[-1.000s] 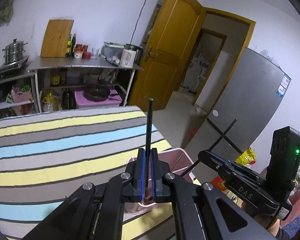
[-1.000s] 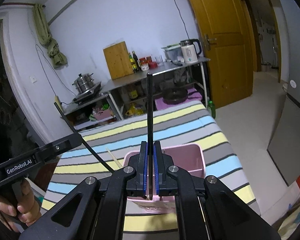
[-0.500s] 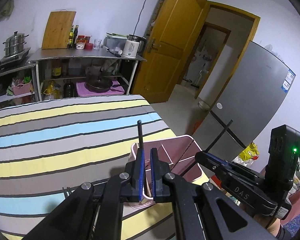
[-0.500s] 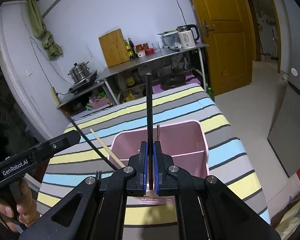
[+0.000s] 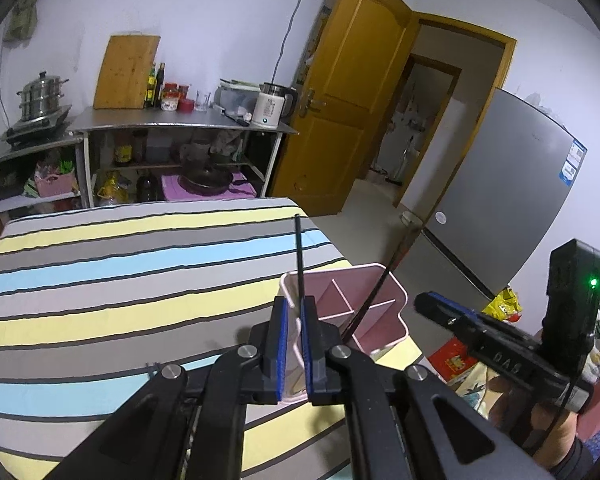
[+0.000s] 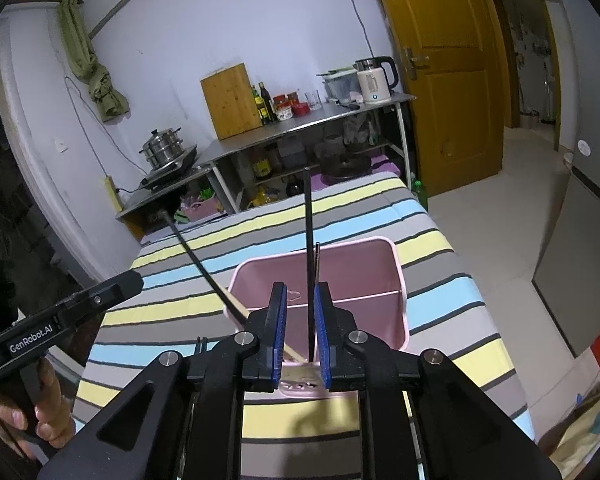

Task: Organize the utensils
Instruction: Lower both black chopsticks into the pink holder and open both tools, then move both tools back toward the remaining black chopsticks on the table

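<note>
Holder at my table's near right corner

The divided holder (image 6: 384, 268) sits on the table (image 5: 119, 280); two chopsticks (image 6: 309, 240) stand in it, shelf unit (image 5: 179, 128) behind at 12 o'clock, fridge (image 5: 512, 216) at 2 o'clock.

A steel shelf unit (image 5: 179, 124) against the wall carries a wooden cutting board (image 5: 125, 72), a white kettle (image 5: 269, 108) and a steamer pot (image 5: 41, 94), beside an orange door (image 5: 352, 100).

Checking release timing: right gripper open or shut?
Open. In the right wrist view the right gripper has a clear gap between its blue pads, and the black chopstick stands loose in the pink holder.
</note>
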Action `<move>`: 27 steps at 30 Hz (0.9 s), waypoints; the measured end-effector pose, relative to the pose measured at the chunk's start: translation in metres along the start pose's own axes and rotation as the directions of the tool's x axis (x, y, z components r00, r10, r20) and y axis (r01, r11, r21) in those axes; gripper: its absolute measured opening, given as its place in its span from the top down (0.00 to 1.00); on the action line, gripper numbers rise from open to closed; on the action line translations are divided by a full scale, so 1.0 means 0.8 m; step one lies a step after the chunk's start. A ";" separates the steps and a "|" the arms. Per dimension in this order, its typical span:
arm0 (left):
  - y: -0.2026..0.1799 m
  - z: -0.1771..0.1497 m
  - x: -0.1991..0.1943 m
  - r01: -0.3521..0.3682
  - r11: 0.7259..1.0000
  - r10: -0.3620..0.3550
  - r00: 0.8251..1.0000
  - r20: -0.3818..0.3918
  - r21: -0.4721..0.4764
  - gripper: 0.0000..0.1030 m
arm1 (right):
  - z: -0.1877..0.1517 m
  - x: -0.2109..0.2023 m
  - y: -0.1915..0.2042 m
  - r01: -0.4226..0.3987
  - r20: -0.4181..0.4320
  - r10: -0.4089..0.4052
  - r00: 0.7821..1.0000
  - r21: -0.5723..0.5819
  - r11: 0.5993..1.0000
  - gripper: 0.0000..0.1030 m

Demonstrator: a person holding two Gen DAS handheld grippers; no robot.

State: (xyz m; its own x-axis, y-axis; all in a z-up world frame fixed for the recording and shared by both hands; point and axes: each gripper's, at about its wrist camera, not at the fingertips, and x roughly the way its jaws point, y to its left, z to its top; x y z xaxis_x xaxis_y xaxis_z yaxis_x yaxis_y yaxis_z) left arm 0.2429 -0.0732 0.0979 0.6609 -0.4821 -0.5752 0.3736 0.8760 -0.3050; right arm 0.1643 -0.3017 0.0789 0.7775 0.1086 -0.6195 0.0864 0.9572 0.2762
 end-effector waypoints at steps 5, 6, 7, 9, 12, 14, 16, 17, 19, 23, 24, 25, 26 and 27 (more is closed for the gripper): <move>0.012 -0.024 -0.033 -0.020 1.000 0.020 1.000 0.023 -0.005 0.82 | -0.011 -0.021 0.013 -0.004 0.027 0.005 1.000 -0.036 0.999 0.86; 0.016 -0.029 -0.039 -0.026 1.000 0.026 0.999 0.025 -0.012 0.80 | -0.015 -0.026 0.018 -0.005 0.034 0.006 0.999 -0.049 0.999 0.86; 0.020 -0.033 -0.044 -0.034 0.999 0.034 0.999 0.024 -0.015 0.78 | -0.019 -0.031 0.024 -0.012 0.042 0.014 0.999 -0.062 0.998 0.86; 0.027 -0.044 -0.054 -0.050 0.999 0.050 0.998 0.025 -0.019 0.78 | -0.025 -0.037 0.033 -0.024 0.047 0.028 0.998 -0.078 0.997 0.86; 0.036 -0.062 -0.066 -0.069 0.997 0.069 0.997 0.023 -0.023 0.78 | -0.036 -0.045 0.046 -0.042 0.054 0.047 0.997 -0.104 0.994 0.86; 0.042 -0.074 -0.073 -0.082 0.996 0.083 0.996 0.020 -0.030 0.78 | -0.044 -0.046 0.057 -0.052 0.050 0.058 0.997 -0.122 0.991 0.86; 0.049 -0.087 -0.081 -0.092 0.995 0.093 0.996 0.016 -0.042 0.78 | -0.052 -0.047 0.063 -0.063 0.043 0.069 0.997 -0.133 0.989 0.86; 0.051 -0.090 -0.083 -0.094 0.995 0.095 0.995 0.015 -0.045 0.78 | -0.057 -0.046 0.067 -0.075 0.033 0.080 0.996 -0.139 0.987 0.86; 0.054 -0.100 -0.087 -0.104 0.993 0.105 0.994 0.009 -0.051 0.78 | -0.064 -0.043 0.074 -0.093 0.009 0.095 0.995 -0.141 0.986 0.86; 0.061 -0.118 -0.090 -0.117 0.991 0.117 0.993 -0.010 -0.058 0.78 | -0.082 -0.033 0.084 -0.126 -0.044 0.121 0.992 -0.145 0.981 0.86; 0.063 -0.123 -0.089 -0.120 0.991 0.119 0.993 -0.016 -0.063 0.78 | -0.086 -0.030 0.086 -0.131 -0.059 0.124 0.991 -0.146 0.981 0.86; 0.065 -0.129 -0.088 -0.121 0.990 0.120 0.993 -0.024 -0.070 0.78 | -0.090 -0.027 0.088 -0.137 -0.073 0.128 0.989 -0.147 0.980 0.86; 0.067 -0.131 -0.087 -0.121 0.990 0.120 0.992 -0.028 -0.073 0.78 | -0.094 -0.023 0.090 -0.145 -0.086 0.133 0.987 -0.149 0.978 0.86; 0.070 -0.137 -0.084 -0.124 0.989 0.122 0.992 -0.037 -0.081 0.78 | -0.098 -0.020 0.092 -0.148 -0.095 0.135 0.986 -0.151 0.977 0.86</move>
State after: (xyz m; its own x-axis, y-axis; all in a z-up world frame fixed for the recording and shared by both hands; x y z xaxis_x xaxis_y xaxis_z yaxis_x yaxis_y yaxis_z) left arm 0.1479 0.0098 0.0366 0.6766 -0.3712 -0.6359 0.2349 0.9273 -0.2913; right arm 0.1093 -0.2122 0.0521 0.7193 0.2617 -0.6436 -0.1247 0.9599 0.2509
